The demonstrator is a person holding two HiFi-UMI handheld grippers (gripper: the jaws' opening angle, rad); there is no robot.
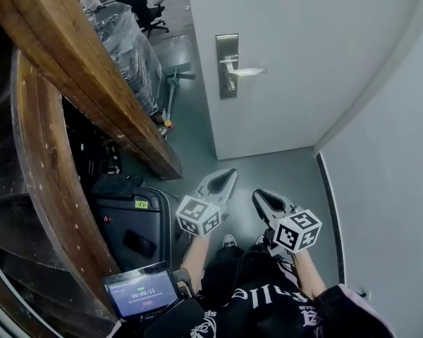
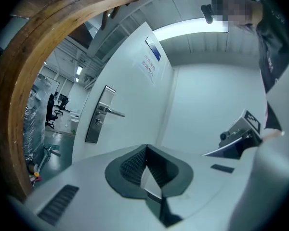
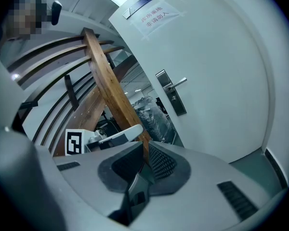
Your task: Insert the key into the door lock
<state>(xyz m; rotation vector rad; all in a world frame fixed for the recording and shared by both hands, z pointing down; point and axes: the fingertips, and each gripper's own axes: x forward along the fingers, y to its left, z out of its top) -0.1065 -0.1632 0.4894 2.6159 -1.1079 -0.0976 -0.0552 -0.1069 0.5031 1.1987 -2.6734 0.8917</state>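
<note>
The left hand-held gripper (image 1: 222, 180) and right hand-held gripper (image 1: 263, 200) are idling pressed together, no key showing — the door lock (image 1: 227, 66) is waiting well ahead, likely pre-approach.

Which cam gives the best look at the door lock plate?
Head view: the lock plate sits nearly face-on and unobstructed, with its lever handle clear. The left gripper view catches the plate at a steep angle along the door. The right gripper view shows the plate tilted and warped by the wide lens.
</note>
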